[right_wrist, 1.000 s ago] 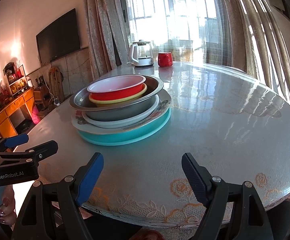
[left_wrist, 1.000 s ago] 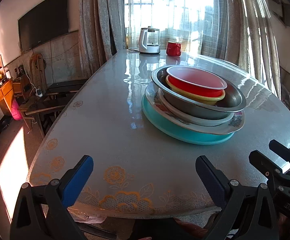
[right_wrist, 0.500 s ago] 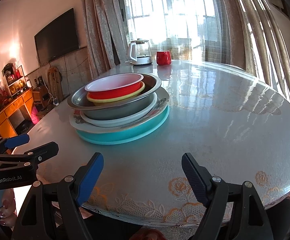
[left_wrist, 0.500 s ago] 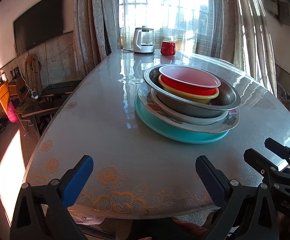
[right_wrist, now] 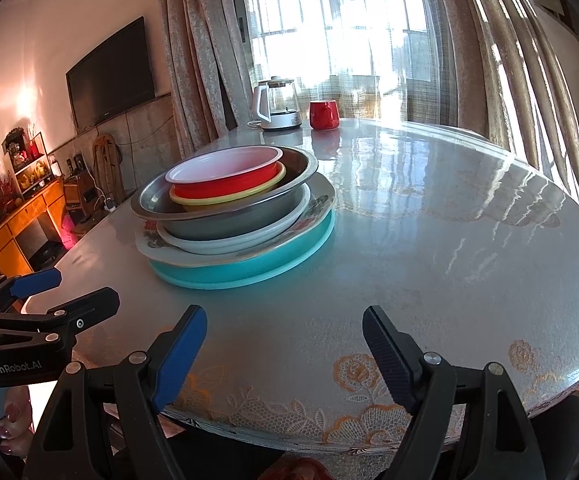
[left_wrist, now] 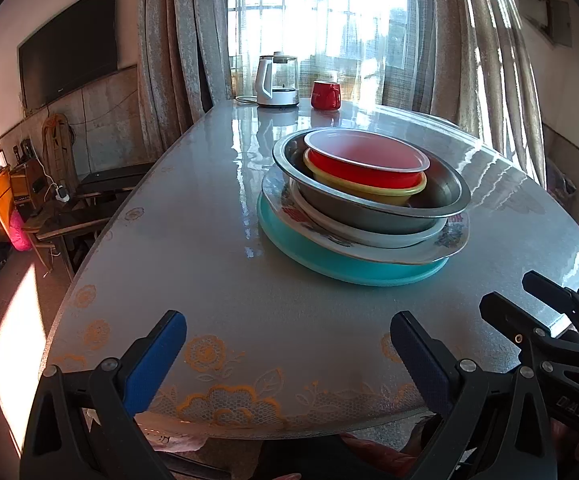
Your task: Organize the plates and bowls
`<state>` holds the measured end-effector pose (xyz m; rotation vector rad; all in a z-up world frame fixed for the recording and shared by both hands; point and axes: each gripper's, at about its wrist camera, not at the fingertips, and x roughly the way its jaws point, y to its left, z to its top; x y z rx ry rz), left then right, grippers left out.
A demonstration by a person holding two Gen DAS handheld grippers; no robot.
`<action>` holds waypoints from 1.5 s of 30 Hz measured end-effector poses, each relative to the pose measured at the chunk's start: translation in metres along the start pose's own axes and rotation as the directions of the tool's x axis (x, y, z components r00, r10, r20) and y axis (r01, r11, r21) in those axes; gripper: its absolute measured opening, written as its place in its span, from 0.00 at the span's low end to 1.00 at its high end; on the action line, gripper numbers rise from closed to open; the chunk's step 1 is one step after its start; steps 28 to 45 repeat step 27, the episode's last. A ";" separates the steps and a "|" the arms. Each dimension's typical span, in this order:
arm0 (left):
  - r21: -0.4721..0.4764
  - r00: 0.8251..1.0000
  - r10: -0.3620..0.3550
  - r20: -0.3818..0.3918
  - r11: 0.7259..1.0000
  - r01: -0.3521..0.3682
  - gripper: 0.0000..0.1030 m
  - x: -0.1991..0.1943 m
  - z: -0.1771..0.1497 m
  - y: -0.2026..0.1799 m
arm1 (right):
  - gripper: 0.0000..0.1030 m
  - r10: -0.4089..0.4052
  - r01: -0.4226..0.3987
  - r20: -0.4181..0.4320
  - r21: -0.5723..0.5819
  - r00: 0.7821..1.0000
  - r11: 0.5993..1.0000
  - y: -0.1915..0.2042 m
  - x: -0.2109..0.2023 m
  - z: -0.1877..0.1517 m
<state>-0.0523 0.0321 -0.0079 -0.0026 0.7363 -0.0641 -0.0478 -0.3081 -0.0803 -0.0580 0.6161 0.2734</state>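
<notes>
A stack of dishes stands on the table: a teal plate (left_wrist: 353, 268) at the bottom, a floral plate (left_wrist: 455, 236), a white bowl (left_wrist: 389, 236), a steel bowl (left_wrist: 441, 196), a yellow bowl (left_wrist: 369, 192) and a red bowl (left_wrist: 363, 160) on top. The stack also shows in the right wrist view, red bowl (right_wrist: 225, 174) on top, teal plate (right_wrist: 249, 270) below. My left gripper (left_wrist: 289, 344) is open and empty at the table's near edge. My right gripper (right_wrist: 283, 338) is open and empty beside it, also short of the stack.
A white kettle (left_wrist: 277, 82) and a red mug (left_wrist: 325, 95) stand at the table's far end by the window. The oval table (right_wrist: 449, 220) has a lace-patterned edge. Benches (left_wrist: 89, 208), a TV and a cabinet are at the left.
Both grippers have shifted slightly; the stack sits a little differently in each view. Both stay open and nothing was touched.
</notes>
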 end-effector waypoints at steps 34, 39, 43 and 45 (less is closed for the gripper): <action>0.005 1.000 0.000 0.015 1.000 0.000 1.00 -0.002 0.000 -0.002 | 0.79 -0.006 0.006 -0.008 0.002 1.000 1.000 0.000 0.001 0.001; 0.005 1.000 0.000 0.015 1.000 0.000 1.00 -0.002 0.000 -0.002 | 0.79 -0.006 0.006 -0.008 0.002 1.000 1.000 0.000 0.001 0.001; 0.005 1.000 0.000 0.015 1.000 0.000 1.00 -0.002 0.000 -0.002 | 0.79 -0.006 0.006 -0.008 0.002 1.000 1.000 0.000 0.001 0.001; 0.005 1.000 0.000 0.015 1.000 0.000 1.00 -0.002 0.000 -0.002 | 0.79 -0.006 0.006 -0.008 0.002 1.000 1.000 0.000 0.001 0.001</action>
